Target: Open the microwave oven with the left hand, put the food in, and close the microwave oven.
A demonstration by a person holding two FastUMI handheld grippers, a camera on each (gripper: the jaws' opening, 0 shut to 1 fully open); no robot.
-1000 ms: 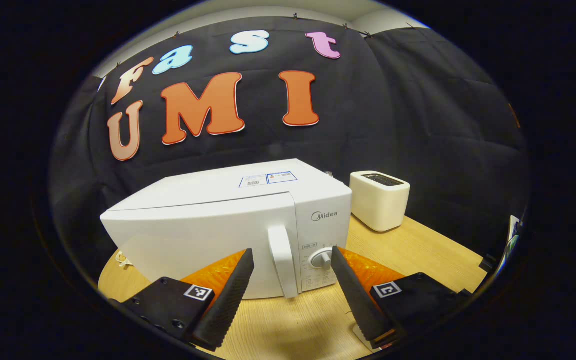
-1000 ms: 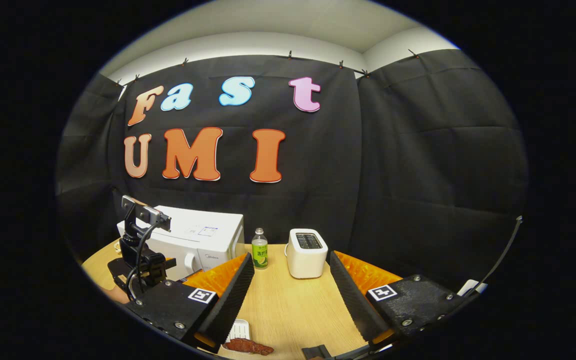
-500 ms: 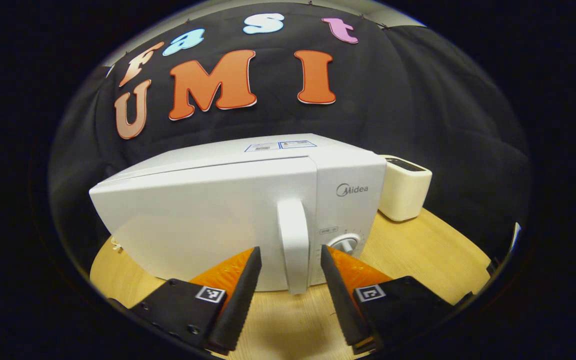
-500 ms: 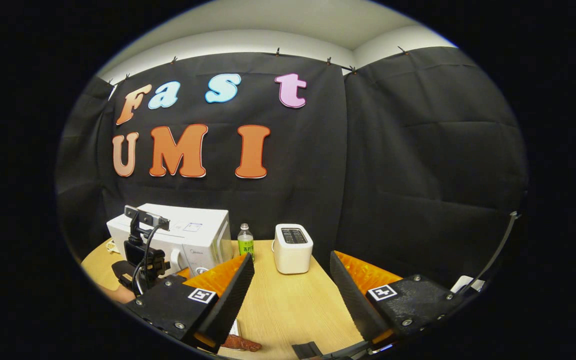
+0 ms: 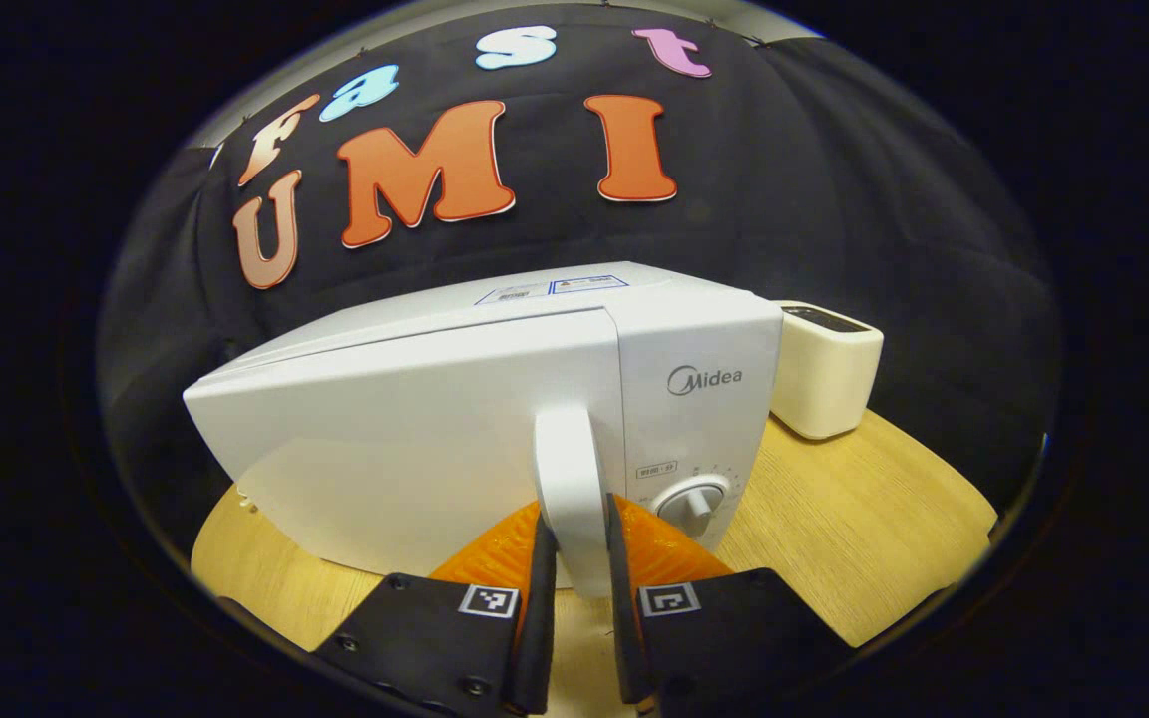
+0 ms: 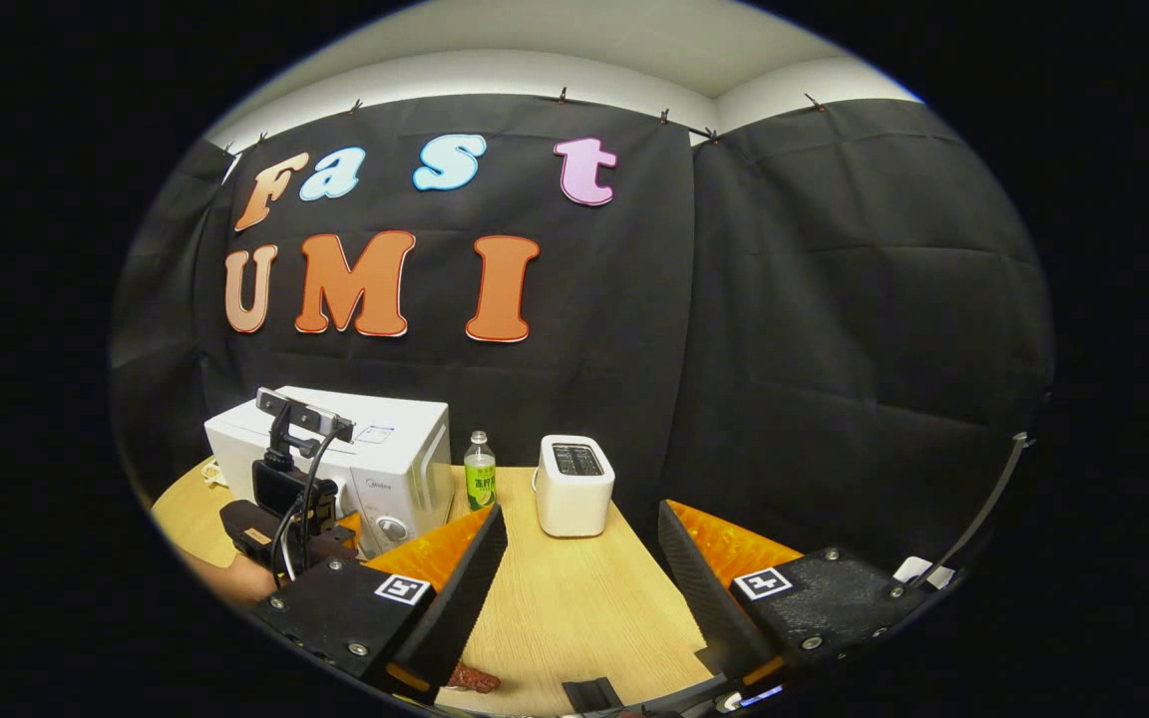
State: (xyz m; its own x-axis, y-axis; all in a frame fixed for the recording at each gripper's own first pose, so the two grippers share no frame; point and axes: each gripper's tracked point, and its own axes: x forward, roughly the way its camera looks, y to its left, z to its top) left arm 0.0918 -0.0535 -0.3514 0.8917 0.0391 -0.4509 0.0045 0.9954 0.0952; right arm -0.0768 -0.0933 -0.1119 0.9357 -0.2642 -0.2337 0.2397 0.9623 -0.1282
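Observation:
A white microwave (image 5: pixel 415 419) stands on the wooden table (image 5: pixel 864 509), its door lying flat against the body. My left gripper (image 5: pixel 579 514) is shut on the door's upright white handle (image 5: pixel 565 449), one finger on each side. In the right gripper view the microwave (image 6: pixel 400 454) sits at the far left, with the left gripper (image 6: pixel 285 499) and the hand holding it in front of it. My right gripper (image 6: pixel 579 514) hangs open above the table, with nothing between its fingers. A reddish-brown piece of food (image 6: pixel 475 679) lies on the table under its left finger, partly hidden.
A cream toaster (image 5: pixel 824 369) stands right of the microwave. In the right gripper view a green-labelled bottle (image 6: pixel 480 482) stands between the microwave and the toaster (image 6: pixel 574 486). Bare table (image 6: pixel 574 608) stretches in front of them. The control knob (image 5: pixel 692 496) is just right of the handle.
My left gripper has gone forward to the microwave and shut on the door handle. The right gripper has stayed open and shifted only a little.

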